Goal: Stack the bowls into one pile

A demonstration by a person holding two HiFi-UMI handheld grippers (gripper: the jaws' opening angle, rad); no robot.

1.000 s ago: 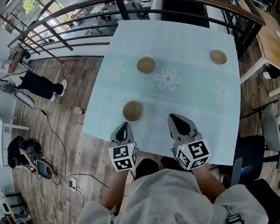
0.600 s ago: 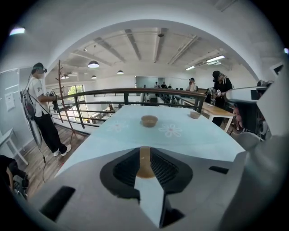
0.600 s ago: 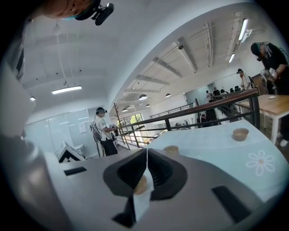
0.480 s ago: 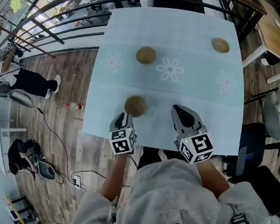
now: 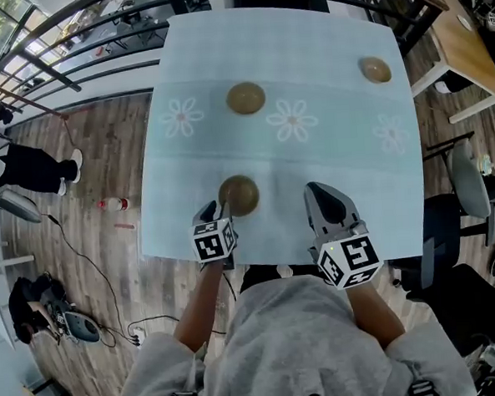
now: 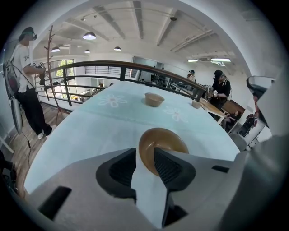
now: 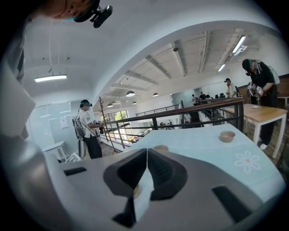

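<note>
Nothing stacked yet; all stacking left. Three bowls well apart on table (image 5: 336, 146): near bowl (image 5: 238, 194) at 7 o'clock, second bowl (image 5: 245, 98) at 11, third bowl (image 5: 375, 69) at 2. Left gripper (image 5: 215, 210) jaws opening, near bowl's rim at tips, ungripped. Right gripper (image 5: 324, 198) jaws together, empty.

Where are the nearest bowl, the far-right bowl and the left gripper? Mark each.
nearest bowl (image 5: 240, 193), head view, its centre.
far-right bowl (image 5: 375, 69), head view, its centre.
left gripper (image 5: 216, 209), head view, midway between its opening jaws; the nearest bowl's rim sits at their tips, ungripped.
</note>
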